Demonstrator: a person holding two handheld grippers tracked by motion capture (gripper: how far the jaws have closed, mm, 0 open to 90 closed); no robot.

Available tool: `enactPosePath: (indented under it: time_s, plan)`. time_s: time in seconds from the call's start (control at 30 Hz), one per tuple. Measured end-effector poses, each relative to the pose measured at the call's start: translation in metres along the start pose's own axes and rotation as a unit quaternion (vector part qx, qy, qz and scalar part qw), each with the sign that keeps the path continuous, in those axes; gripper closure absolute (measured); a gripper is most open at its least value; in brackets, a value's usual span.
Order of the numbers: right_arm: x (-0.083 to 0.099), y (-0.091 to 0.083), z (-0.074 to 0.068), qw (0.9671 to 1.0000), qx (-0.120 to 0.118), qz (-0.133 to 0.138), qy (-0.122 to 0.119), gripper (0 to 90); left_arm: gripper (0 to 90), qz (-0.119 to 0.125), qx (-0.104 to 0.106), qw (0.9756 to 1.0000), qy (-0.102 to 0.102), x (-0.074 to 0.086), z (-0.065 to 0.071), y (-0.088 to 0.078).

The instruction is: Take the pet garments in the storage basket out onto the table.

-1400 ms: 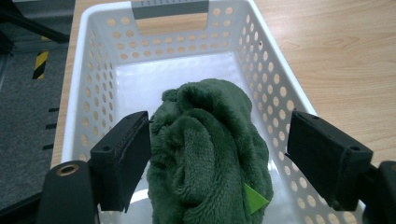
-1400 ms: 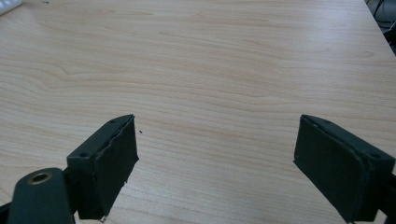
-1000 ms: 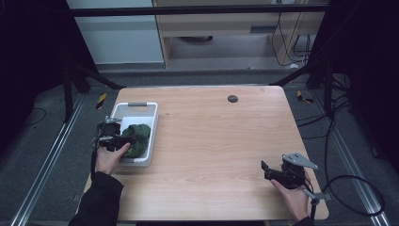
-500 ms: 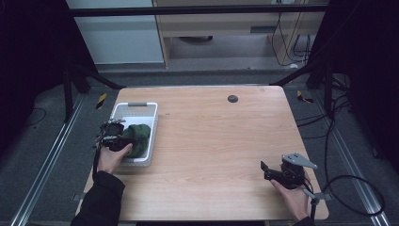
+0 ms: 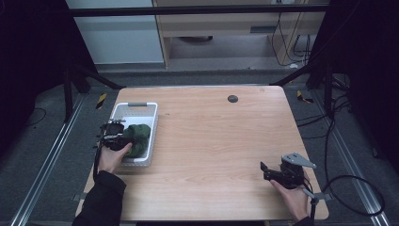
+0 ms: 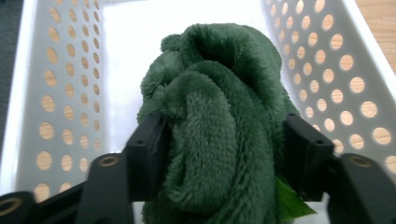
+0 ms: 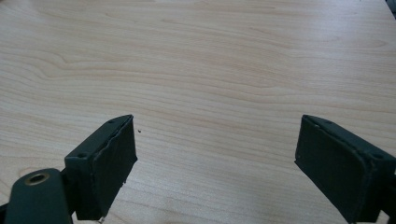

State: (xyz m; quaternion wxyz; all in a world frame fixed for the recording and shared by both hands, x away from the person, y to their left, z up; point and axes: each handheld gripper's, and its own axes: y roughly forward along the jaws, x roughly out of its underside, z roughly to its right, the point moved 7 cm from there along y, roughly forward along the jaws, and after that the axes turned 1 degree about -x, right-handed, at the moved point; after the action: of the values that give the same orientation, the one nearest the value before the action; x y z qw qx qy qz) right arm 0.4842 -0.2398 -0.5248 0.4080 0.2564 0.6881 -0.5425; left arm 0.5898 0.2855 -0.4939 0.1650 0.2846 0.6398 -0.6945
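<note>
In white perforated basket (image 5: 141, 110) at worktop's (image 5: 221, 141) left edge: left tool (image 5: 113, 133) clamped on bundled dark green fleece cloth (image 6: 219, 116), 2 jaws squeezing it from both sides, green tag poking out low. Right tool (image 5: 277, 173) parked near front right corner, jaws spread wide over bare wood, gripping nothing. My guess, cloth either coming out or just dropped in. If lifting: go straight up, mind basket walls, fluffy stuff slips so keep squeeze firm.

Left gripper (image 6: 219, 154), jaws pressed on either side of green plush cloth (image 6: 219, 107), inside white perforated basket (image 6: 327, 60), small green tag (image 6: 289, 203) at cloth's lower right
</note>
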Motion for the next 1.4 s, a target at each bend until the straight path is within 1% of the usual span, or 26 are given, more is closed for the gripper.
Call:
enactPosePath:
  time_s: [0.1,0.27,0.3,0.33,0.37,0.53,0.63,0.7,0.77,0.8,0.87,0.9,0.97,1.0,1.03,1.1,1.33,1.37,1.4]
  plan:
    - [0.0,0.0,-0.001,1.0,-0.001,-0.001,0.0,12.4,46.7,-0.004,0.004,1.0,-0.002,0.001,-0.001,0.0]
    - [0.001,0.001,0.0,1.0,-0.001,-0.004,0.0,12.4,56.6,-0.002,0.01,0.9999,-0.007,0.001,-0.002,-0.001]
    - [0.001,0.001,0.0,1.0,-0.001,-0.004,0.0,12.4,56.6,0.001,0.012,0.9999,-0.009,0.002,-0.002,-0.002]
    - [0.001,0.002,0.001,1.0,0.001,-0.004,-0.005,12.4,57.7,0.004,0.015,0.9998,-0.011,0.003,-0.003,-0.002]
    - [0.001,0.003,0.0,1.0,0.002,-0.005,-0.004,12.4,58.6,0.008,0.019,0.9997,-0.012,0.004,-0.003,-0.002]
    - [0.001,0.003,0.0,1.0,-0.002,-0.005,-0.003,12.5,61.7,0.017,0.018,0.9997,-0.004,0.004,-0.006,-0.007]
    - [0.001,0.003,0.0,1.0,-0.003,-0.006,-0.003,12.6,63.0,0.018,0.016,0.9997,-0.003,0.004,-0.007,-0.008]
    - [0.001,0.003,0.0,1.0,-0.004,-0.005,-0.006,12.6,63.6,0.017,0.015,0.9997,0.002,0.003,-0.008,-0.01]
    - [0.003,0.004,0.0,0.9999,-0.002,-0.004,-0.014,12.7,64.1,0.018,0.022,0.9996,0.0,0.003,-0.007,-0.014]
    - [0.003,0.004,0.0,0.9999,-0.002,-0.004,-0.014,12.7,64.3,0.018,0.022,0.9996,0.0,0.003,-0.007,-0.014]
    - [0.004,0.004,0.0,0.9999,-0.002,-0.007,-0.014,12.7,64.4,0.023,0.022,0.9995,0.0,0.001,-0.008,-0.018]
    - [0.004,0.005,0.001,0.9998,0.001,-0.006,-0.019,12.8,64.5,0.025,0.02,0.9995,0.003,0.0,-0.01,-0.02]
    - [0.005,0.005,0.001,0.9998,0.001,-0.005,-0.019,12.8,64.7,0.035,0.022,0.9991,-0.001,-0.002,-0.012,-0.026]
    - [0.005,0.005,0.001,0.9999,0.0,-0.006,-0.015,12.9,64.8,0.04,0.023,0.9989,0.001,-0.003,-0.014,-0.029]
    - [0.005,0.005,0.002,0.9998,0.002,-0.004,-0.019,12.9,64.8,0.049,0.027,0.9984,0.002,-0.005,-0.015,-0.035]
    - [0.005,0.005,0.001,0.9998,0.002,-0.004,-0.019,12.9,64.8,0.054,0.028,0.9981,0.002,-0.006,-0.015,-0.038]
    - [0.005,0.004,0.0,0.9998,0.002,-0.005,-0.018,13.1,64.9,0.071,0.023,0.9969,0.024,-0.011,-0.01,-0.055]
    - [0.005,0.005,0.001,0.9997,0.005,-0.005,-0.024,13.2,64.9,0.076,0.023,0.9965,0.026,-0.012,-0.01,-0.058]
    - [0.006,0.004,0.0,0.9997,0.004,-0.005,-0.025,13.1,64.9,0.079,0.025,0.9962,0.026,-0.013,-0.01,-0.062]
